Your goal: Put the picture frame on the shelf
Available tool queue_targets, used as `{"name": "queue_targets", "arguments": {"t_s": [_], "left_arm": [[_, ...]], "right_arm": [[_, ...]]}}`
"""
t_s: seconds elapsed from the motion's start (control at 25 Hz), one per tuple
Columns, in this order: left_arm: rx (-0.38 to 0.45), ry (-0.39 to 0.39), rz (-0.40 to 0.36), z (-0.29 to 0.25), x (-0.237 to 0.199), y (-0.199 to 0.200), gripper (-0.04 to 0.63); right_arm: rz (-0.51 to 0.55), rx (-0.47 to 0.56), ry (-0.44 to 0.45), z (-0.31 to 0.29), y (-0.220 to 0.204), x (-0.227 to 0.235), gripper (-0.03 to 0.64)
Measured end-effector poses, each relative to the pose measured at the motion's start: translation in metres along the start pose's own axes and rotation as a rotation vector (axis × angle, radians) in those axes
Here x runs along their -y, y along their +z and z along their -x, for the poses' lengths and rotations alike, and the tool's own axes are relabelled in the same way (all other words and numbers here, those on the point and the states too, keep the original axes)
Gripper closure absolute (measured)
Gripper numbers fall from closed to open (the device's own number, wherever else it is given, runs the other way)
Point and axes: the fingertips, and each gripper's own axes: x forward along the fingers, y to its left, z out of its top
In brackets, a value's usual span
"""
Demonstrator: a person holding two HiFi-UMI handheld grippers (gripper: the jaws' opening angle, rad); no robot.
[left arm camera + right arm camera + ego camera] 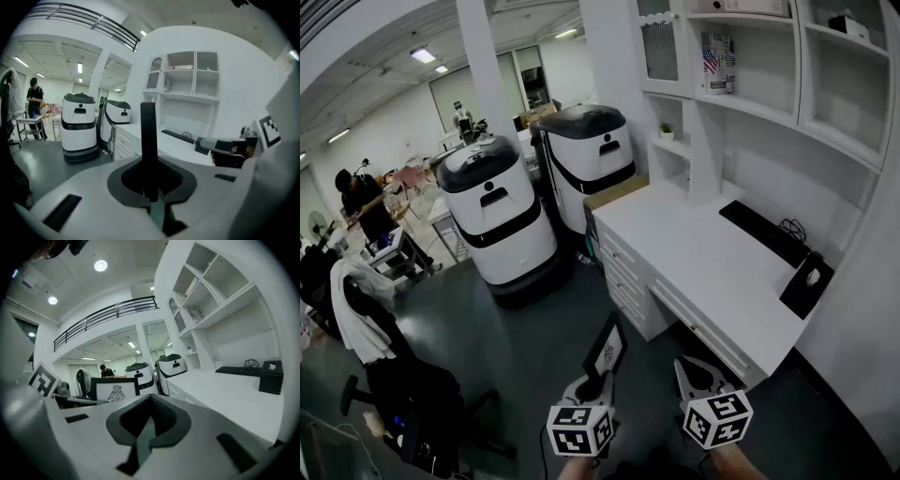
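White office: a long worktop [703, 272] under wall shelves [750, 103].
The left tongs [600, 380] clench the black picture frame [609, 350] upright above the floor, off the worktop's near corner; the right tongs [684, 367] are pressed together, empty.

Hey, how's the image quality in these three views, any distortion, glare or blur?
Head view: fisheye bows the shelf and desk edges; lighting is even, though the floor is dark. Left gripper view: black vignette in the corners; the frame, edge-on, reads as a dark silhouette. Right gripper view: ceiling lights bloom, same vignette, background sharp, nearest foreground soft.
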Motion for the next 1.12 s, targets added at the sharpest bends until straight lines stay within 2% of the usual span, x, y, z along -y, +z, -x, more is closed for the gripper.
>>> {"name": "queue_targets", "arguments": {"t_s": [0.4, 0.68, 0.84, 1.12], "left_arm": [[0.013, -0.006, 0.05, -0.009, -0.001, 0.008, 0.561], [0.057, -0.038, 0.138, -0.025, 0.002, 0.023, 0.561], [0.073, -0.04, 0.133, -0.032, 0.002, 0.036, 0.561], [0.065, -0.045, 0.134, -0.059, -0.006, 0.052, 0.561]], "right_arm": [[-0.02, 0.006, 0.043, -0.01, 0.004, 0.009, 0.617], [-0.04, 0.057, 0.06, -0.017, 0.021, 0.032, 0.615], [-0.081, 0.083, 0.059, -0.019, 0.031, 0.044, 0.615], [-0.091, 0.1, 0.052, -0.039, 0.043, 0.057, 0.615]]}}
